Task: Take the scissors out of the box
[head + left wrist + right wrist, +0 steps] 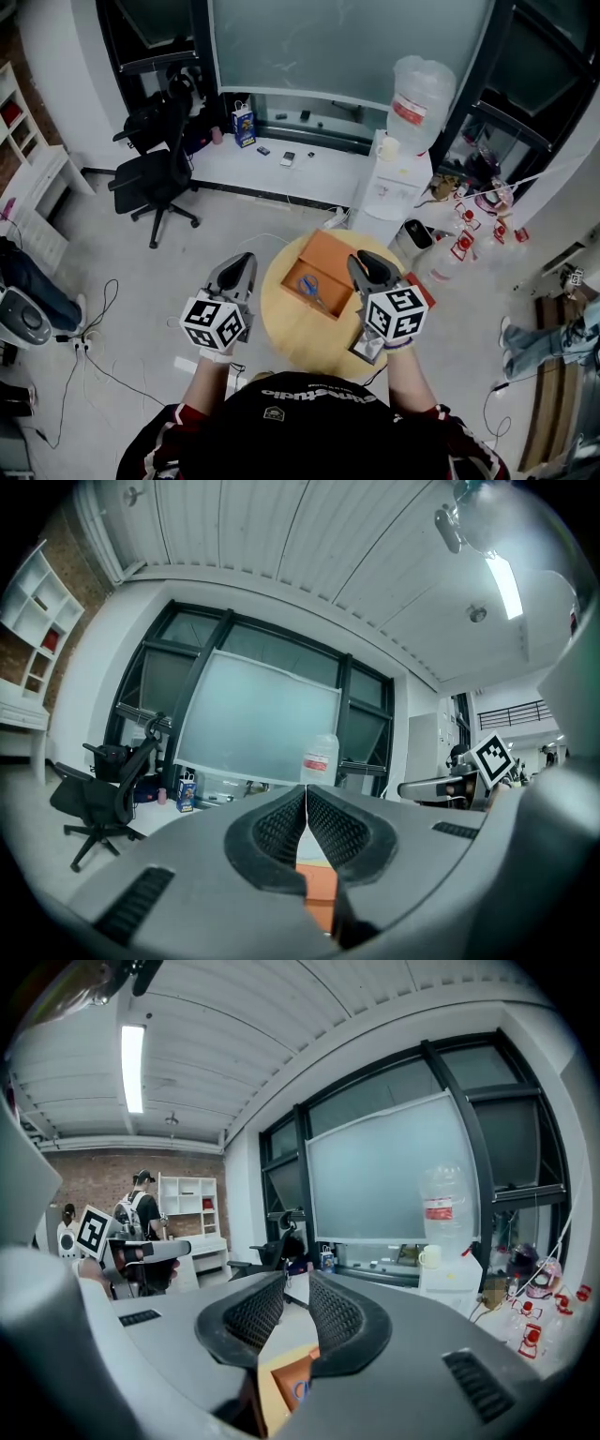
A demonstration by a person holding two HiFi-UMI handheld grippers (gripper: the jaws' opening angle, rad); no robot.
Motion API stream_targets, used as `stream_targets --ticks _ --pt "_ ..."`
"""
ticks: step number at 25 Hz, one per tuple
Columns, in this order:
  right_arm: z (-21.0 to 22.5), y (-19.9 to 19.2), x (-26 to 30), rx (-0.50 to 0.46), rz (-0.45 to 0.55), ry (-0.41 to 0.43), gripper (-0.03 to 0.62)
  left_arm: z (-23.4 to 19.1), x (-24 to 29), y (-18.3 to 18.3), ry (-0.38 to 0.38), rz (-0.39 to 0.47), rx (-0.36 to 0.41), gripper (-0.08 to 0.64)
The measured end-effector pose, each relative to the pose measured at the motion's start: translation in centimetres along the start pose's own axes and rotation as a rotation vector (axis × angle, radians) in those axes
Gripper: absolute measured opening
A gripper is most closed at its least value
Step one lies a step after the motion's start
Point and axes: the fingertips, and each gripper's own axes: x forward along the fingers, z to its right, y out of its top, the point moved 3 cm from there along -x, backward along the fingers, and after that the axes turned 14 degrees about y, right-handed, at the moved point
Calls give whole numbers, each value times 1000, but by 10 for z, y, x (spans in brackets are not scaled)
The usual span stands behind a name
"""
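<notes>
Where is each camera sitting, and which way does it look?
Head view: on the person's head, looking steeply down at the round table, orange box and scissors; left gripper, right gripper and shoulders show.
Left gripper view: on the left gripper, looking along its shut jaws toward the water bottle; the right gripper shows too.
Right gripper view: on the right gripper, looking along its parted jaws; orange box and scissors peek below.
Shared: both gripper views see the water bottle and office chair.

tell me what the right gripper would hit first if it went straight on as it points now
Nothing close, it seems: the right gripper points level, over the orange box below its fingers, toward the office chair far off. Depth is unclear.
</notes>
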Motion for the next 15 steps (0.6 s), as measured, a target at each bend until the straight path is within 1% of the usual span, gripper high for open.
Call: stream_targets --ticks 6,11,15 --pt "0 -7 18 -20 -21 19 94 -6 -5 -2 21 0 4 18" --pt "3 -30 37 -51 -71 43 94 -14 -4 -7 39 -1 12 18" --pt "4 -52 50 -56 -110 60 94 -17 -7 -8 49 10 15 18"
